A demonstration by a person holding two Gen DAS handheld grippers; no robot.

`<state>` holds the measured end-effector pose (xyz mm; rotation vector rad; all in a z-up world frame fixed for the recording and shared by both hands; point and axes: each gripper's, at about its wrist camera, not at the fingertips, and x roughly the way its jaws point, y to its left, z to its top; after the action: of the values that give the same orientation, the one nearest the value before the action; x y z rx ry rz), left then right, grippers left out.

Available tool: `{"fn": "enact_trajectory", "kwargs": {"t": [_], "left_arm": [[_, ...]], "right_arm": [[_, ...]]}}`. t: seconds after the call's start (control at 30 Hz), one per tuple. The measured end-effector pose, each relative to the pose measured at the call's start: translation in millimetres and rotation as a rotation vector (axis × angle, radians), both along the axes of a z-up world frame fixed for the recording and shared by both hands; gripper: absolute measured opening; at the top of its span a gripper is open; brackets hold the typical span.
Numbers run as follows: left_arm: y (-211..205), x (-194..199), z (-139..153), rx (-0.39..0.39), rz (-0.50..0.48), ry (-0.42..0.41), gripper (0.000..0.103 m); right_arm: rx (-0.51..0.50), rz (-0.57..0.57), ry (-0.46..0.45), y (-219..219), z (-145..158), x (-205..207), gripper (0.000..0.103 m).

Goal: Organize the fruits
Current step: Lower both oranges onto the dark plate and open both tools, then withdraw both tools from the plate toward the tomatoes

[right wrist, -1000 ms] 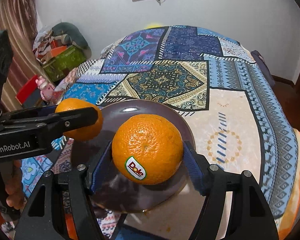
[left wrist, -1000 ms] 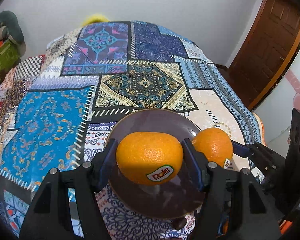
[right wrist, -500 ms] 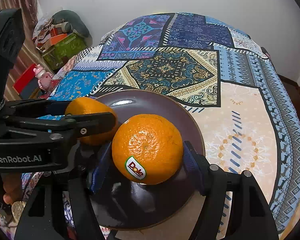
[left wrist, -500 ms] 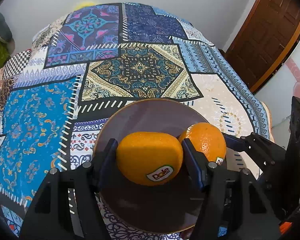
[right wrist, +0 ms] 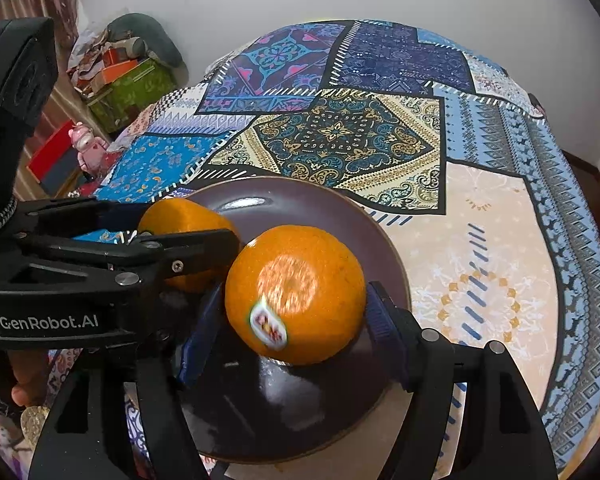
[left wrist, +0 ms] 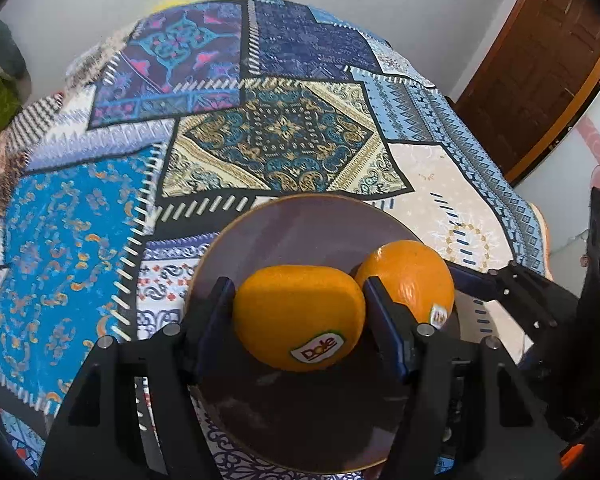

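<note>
**Fruit Position and Gripper State: Two Oranges at the Plate**

The left orange [left wrist: 298, 316] sits over the near half of the dark brown plate [left wrist: 300, 224], with its Dole sticker [left wrist: 318, 347] facing the camera; whether its underside touches the plate cannot be told. The right orange [right wrist: 296, 292] sits just beside it, over the same plate; the two fruits are very close in the left wrist view; the right orange is blurred in its own wrist view.

The left hand-held gripper [left wrist: 298, 286] is clamped on the left orange; both blue pads press against its flanks. The right hand-held gripper [right wrist: 294, 300] has just been opening its jaws; the right orange lies between them; the left pad stands clear of the peel, and the right pad lies at its edge.

Both hand-held grippers tilt steeply down toward the plate and converge on it from the near side; in the right wrist view the left unit enters from the left edge and its finger crosses in front of the left orange; part of a person's hand [right wrist: 24, 384] shows below that unit.

The plate rests on a tabletop [left wrist: 280, 136] covered by a patchwork cloth of blue, cream and purple panels; a brown wooden door [left wrist: 540, 80] stands beyond, at the right.
</note>
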<state>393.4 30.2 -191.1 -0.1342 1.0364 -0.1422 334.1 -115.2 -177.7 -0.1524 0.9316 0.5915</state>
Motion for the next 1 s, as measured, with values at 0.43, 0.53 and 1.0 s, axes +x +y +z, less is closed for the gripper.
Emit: {"fn": "enact_trajectory", "kwargs": {"t": [0.43,0.53,1.0], "left_arm": [[-5.3,-41.0,58.5,0.073,-0.021,-0.140,0.067],[-7.3,-61.7,73.8,0.084,-0.026,-0.178,0.067],[-30.3,-174.5,113.8,0.074,-0.043,-0.256,0.080]], "right_arm": [[0.024,-0.017,-0.075,-19.8,35.2,-24.5,0.077],[0.032,-0.026,-0.110,-27.5,50.2,-38.4,0.077],[0.080,-0.051,-0.201,-66.9,90.3,-122.0,0.081]]}}
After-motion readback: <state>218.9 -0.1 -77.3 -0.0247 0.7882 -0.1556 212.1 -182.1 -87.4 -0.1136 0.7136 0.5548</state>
